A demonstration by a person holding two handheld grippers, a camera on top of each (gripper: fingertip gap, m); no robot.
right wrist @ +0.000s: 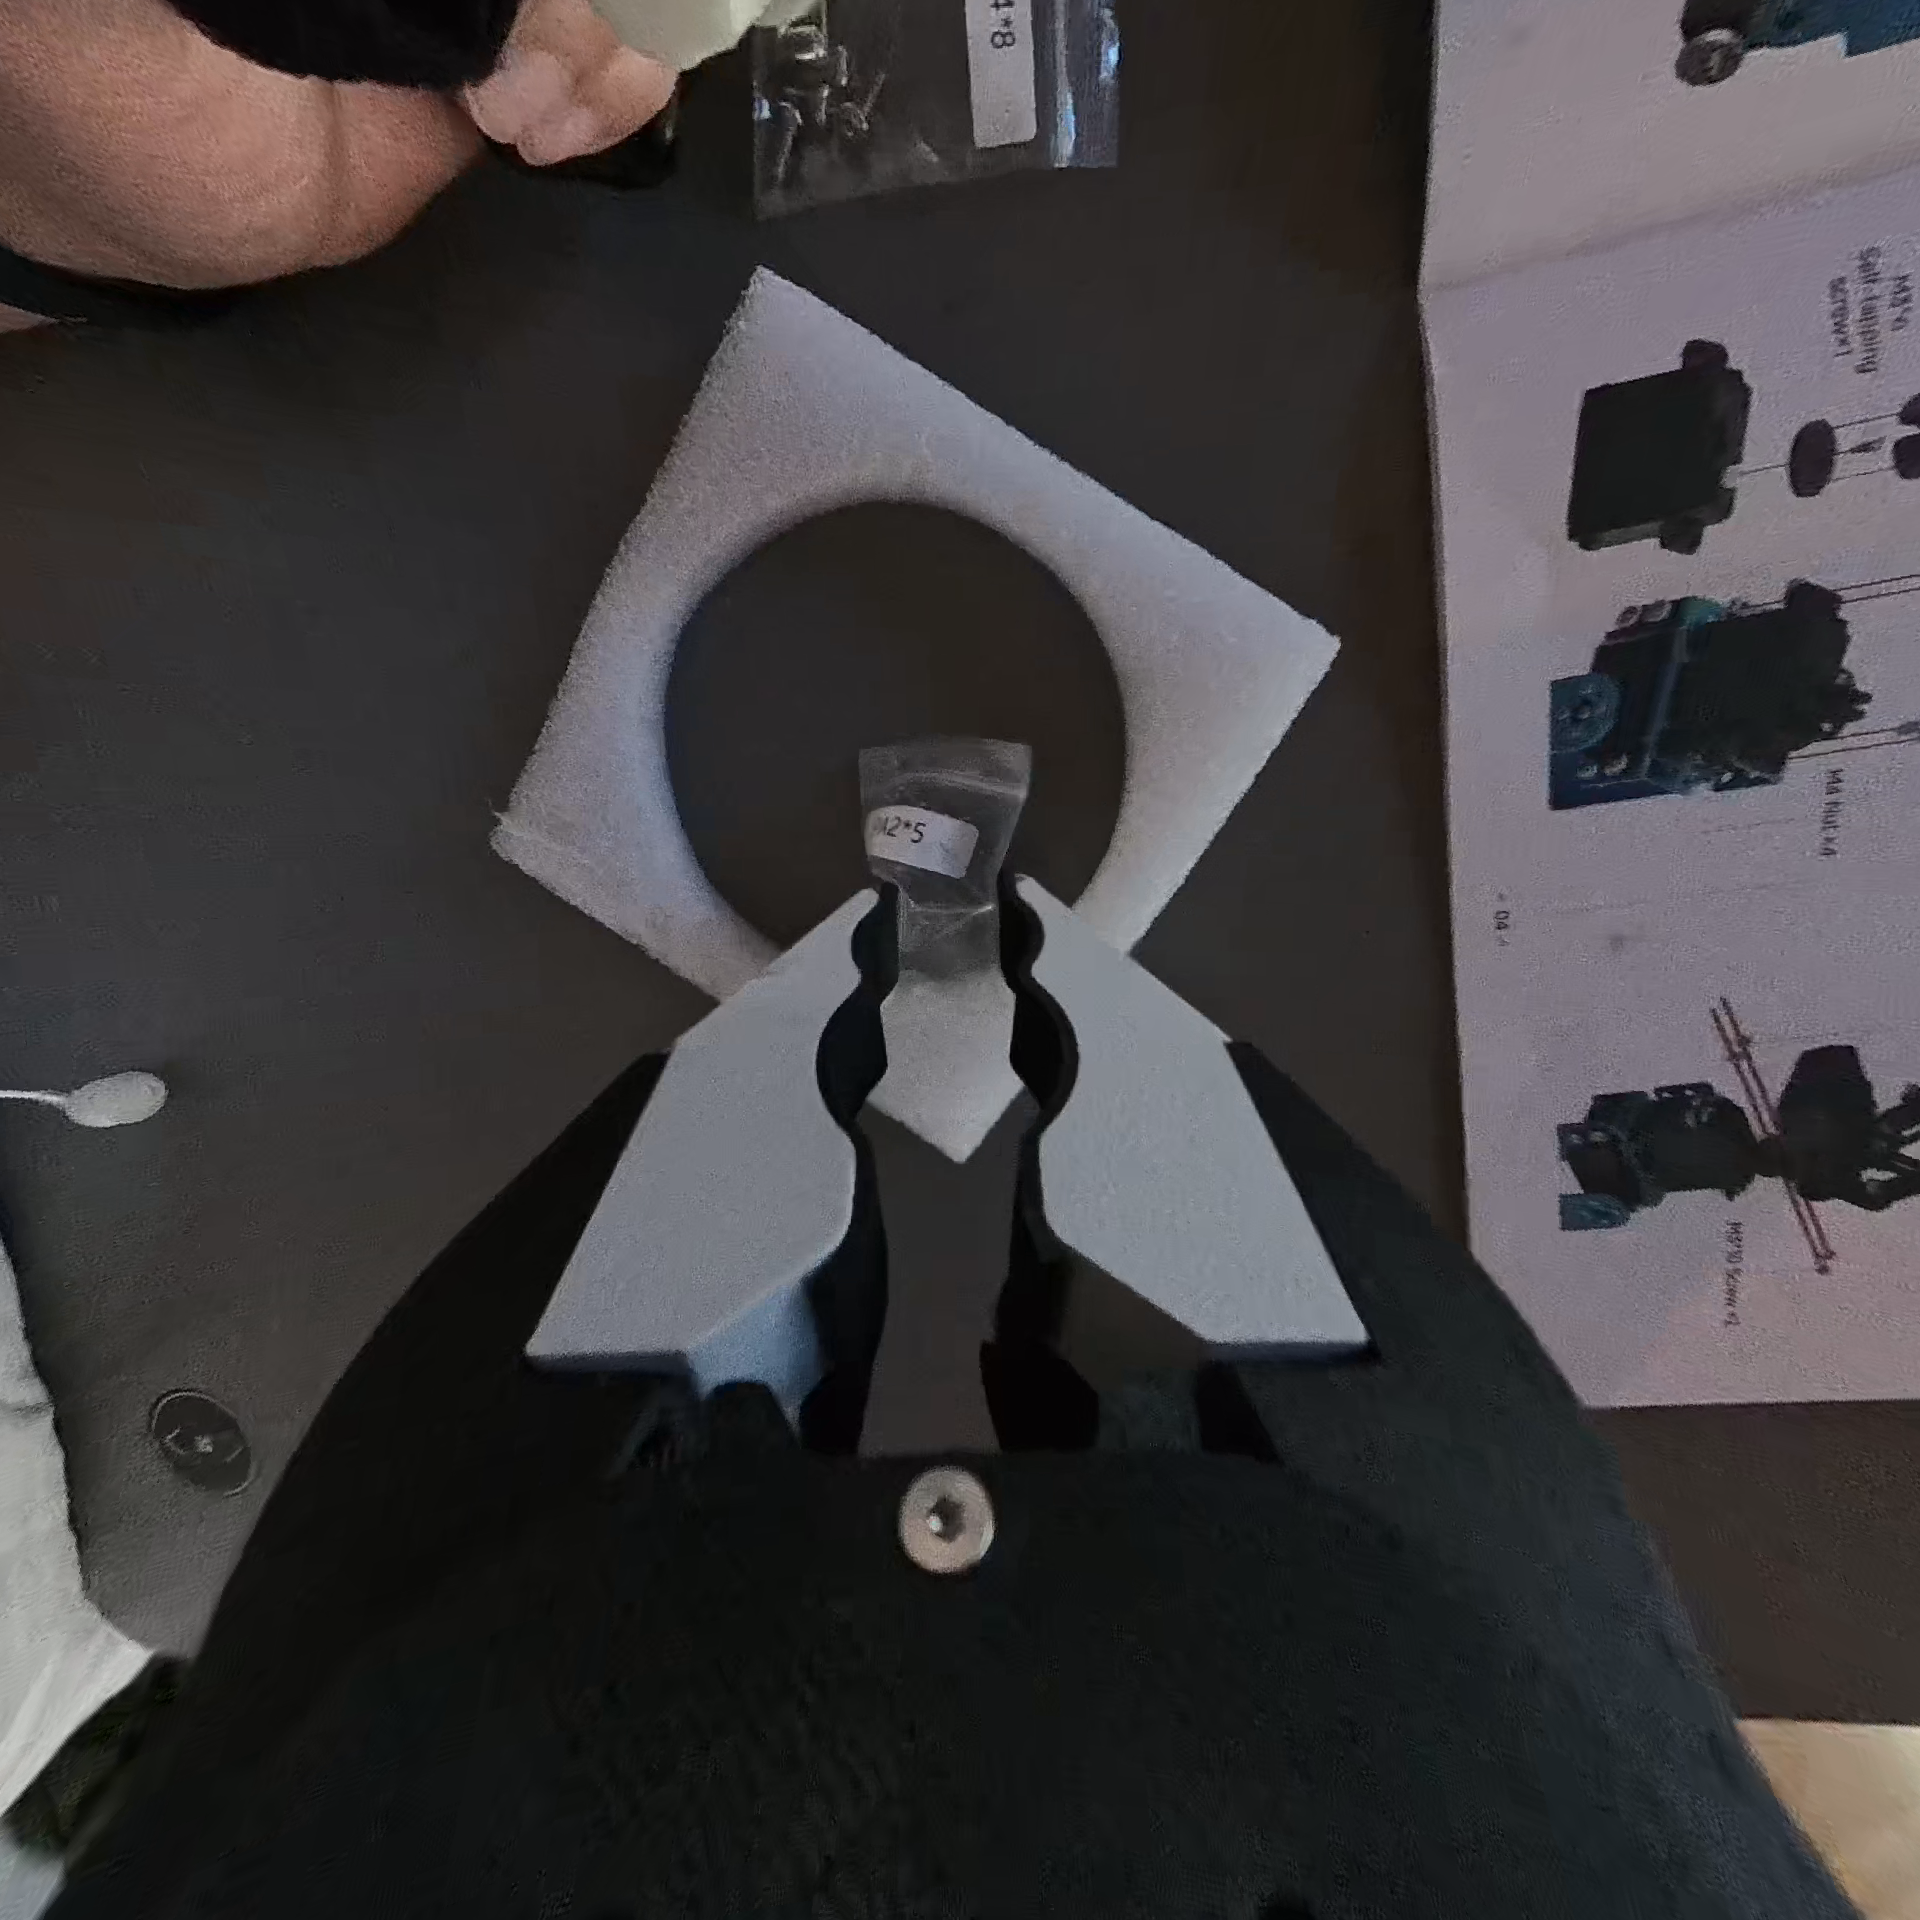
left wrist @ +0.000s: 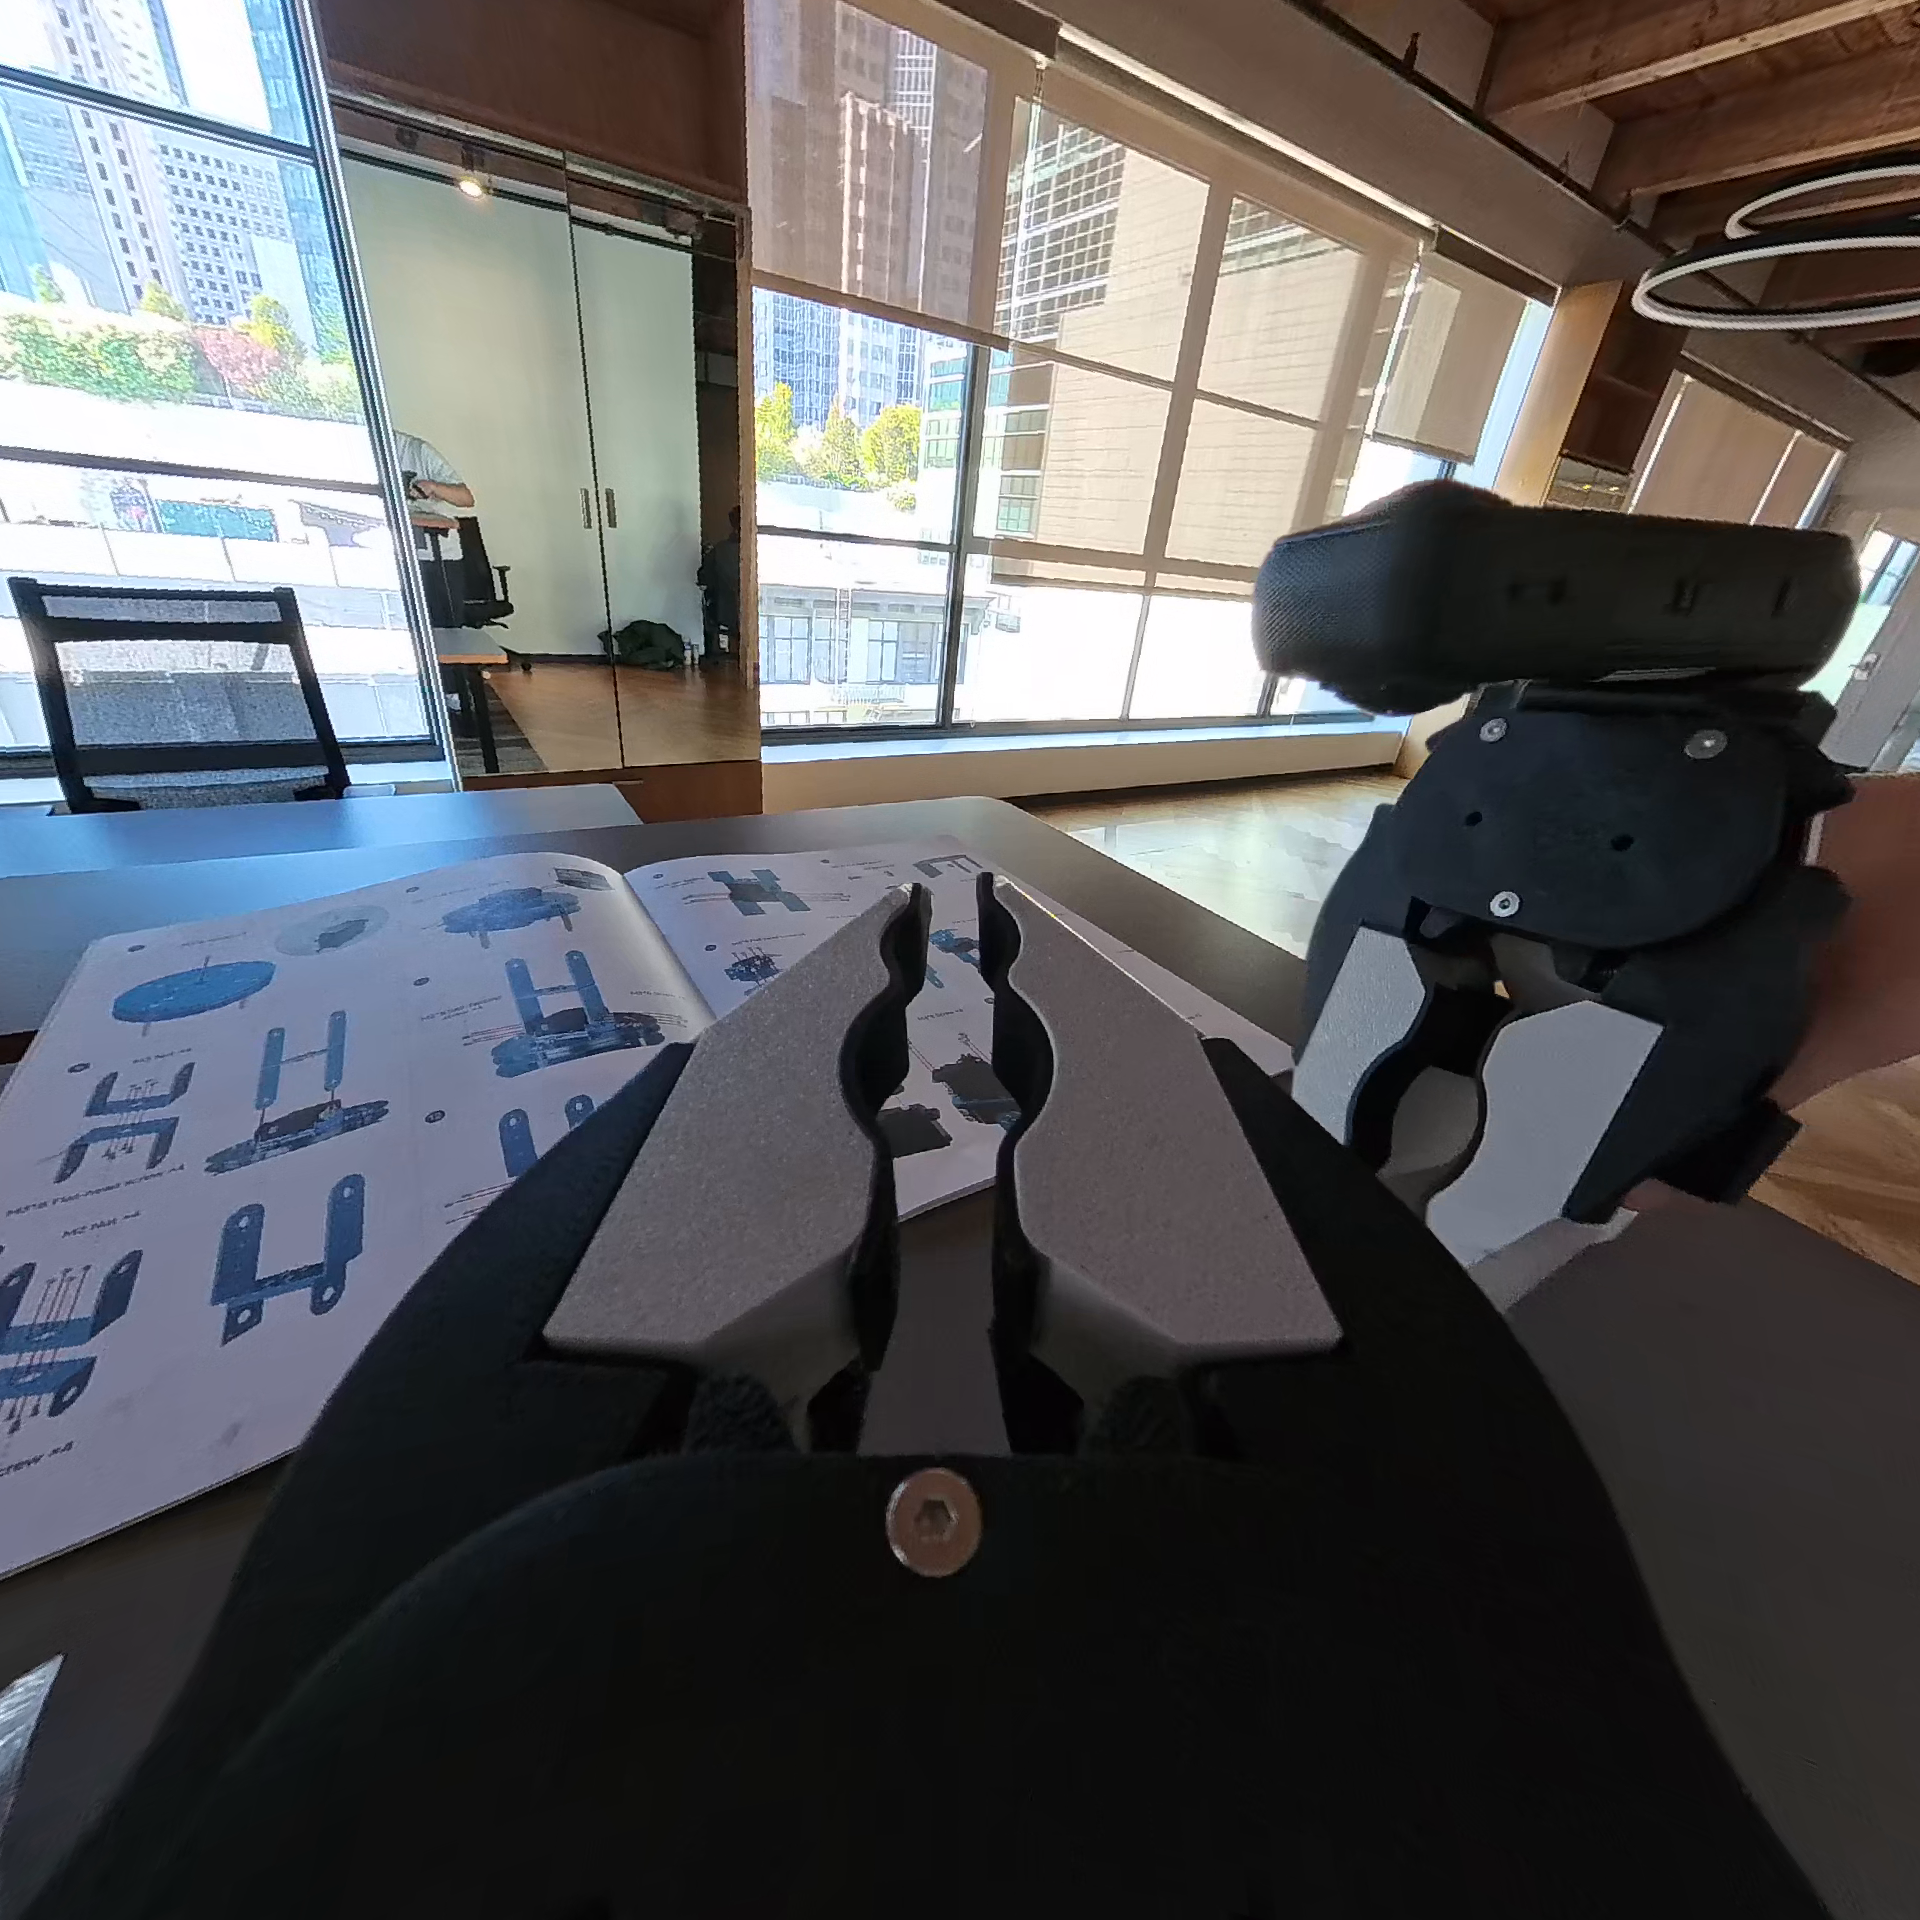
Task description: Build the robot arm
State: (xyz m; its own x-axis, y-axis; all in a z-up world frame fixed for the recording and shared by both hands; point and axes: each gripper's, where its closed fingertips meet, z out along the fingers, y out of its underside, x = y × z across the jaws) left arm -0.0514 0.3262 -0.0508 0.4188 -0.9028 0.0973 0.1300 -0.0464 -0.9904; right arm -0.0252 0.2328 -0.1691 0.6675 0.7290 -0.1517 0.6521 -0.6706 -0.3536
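Note:
My right gripper (right wrist: 945,899) points down at a dark table (right wrist: 312,623) and is shut on a small clear plastic bag (right wrist: 940,810) with a white label. The bag hangs over a square white foam piece (right wrist: 935,436) with a round hole. My left gripper (left wrist: 954,904) is held low over the table edge, its jaws almost together with nothing between them. It points across an open instruction booklet (left wrist: 312,1039). The right gripper (left wrist: 1449,1216) also shows in the left wrist view, at the right, pointing down.
The booklet (right wrist: 1662,727) lies right of the foam. A second clear bag of screws (right wrist: 935,94) lies beyond it, next to a person's hand (right wrist: 208,156). A round metal disc (right wrist: 200,1439) and white material (right wrist: 42,1455) lie at left. A black chair (left wrist: 177,686) stands behind the table. There is about 15 cm between the tips of the two grippers. The left gripper is farther from the round metal disc (right wrist: 200,1439), some 40 cm, than the right, some 25 cm.

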